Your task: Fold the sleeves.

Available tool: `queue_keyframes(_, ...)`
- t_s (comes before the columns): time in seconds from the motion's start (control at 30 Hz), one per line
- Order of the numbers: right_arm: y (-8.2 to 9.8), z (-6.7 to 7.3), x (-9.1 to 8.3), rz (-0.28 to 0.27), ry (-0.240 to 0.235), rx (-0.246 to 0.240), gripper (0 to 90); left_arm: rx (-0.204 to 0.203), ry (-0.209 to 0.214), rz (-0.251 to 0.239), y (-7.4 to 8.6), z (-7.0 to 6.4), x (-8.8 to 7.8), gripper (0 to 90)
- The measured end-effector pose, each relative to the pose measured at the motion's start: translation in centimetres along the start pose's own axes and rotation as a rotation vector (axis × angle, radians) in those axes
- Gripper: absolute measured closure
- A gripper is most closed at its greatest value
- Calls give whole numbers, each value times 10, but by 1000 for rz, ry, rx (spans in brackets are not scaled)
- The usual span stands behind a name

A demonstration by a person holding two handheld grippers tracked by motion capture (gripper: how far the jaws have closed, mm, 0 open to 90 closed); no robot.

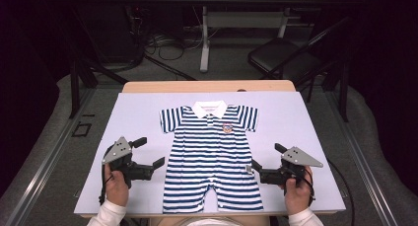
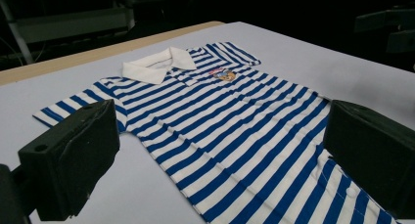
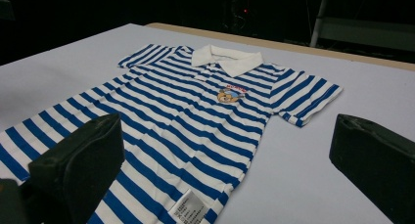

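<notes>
Blue-and-white striped romper [image 1: 213,157] spread flat, front up, in the middle of the pale surface [image 1: 128,117]. White collar [image 1: 209,108] at the far end, short sleeves out to either side, two leg openings at the near edge by the person. Small picture badge [image 1: 227,128] on the chest, toward the right sleeve. White care label [image 3: 188,208] poking out at the right side seam, low on the body.

Left tool [image 1: 151,152] just beside the romper's left edge, about level with the waist, pointing inward at the cloth but not touching it. Jaws spread wide, nothing between them. Seen along those jaws in the left gripper view: stripes of the body running across the gap, left sleeve [image 2: 78,109] near one jaw, lower body near the other.

Right tool [image 1: 266,157] mirrored on the other side, tips close against the romper's right edge near the label; contact too close to call. Jaws likewise wide apart and holding nothing. Along them in the right gripper view: body stripes and label by one jaw, bare surface by the other, right sleeve [image 3: 308,99] farther off.

Left hand [image 1: 116,185] and right hand [image 1: 297,191] each gripping a tool from the near edge, white cuffs below. Wooden strip [image 1: 207,86] along the far side of the surface.
</notes>
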State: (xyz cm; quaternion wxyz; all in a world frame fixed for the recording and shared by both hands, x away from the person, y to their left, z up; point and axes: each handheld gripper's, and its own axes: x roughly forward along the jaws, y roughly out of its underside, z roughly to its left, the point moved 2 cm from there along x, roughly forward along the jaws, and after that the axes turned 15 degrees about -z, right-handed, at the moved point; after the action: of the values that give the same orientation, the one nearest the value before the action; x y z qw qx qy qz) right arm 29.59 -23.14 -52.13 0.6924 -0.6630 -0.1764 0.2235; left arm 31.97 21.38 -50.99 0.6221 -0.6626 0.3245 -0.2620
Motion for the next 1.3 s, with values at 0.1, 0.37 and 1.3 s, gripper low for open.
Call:
queue_keyframes(0.1,0,-1,0,9,0,3,0,3,3,14,1,0,1,4)
queue_keyframes(0.37,0,-2,3,9,10,1,0,-38,2,10,-1,0,2,4)
queue_keyframes(1.3,5,-4,5,41,15,33,0,-46,-24,128,-7,-6,33,4)
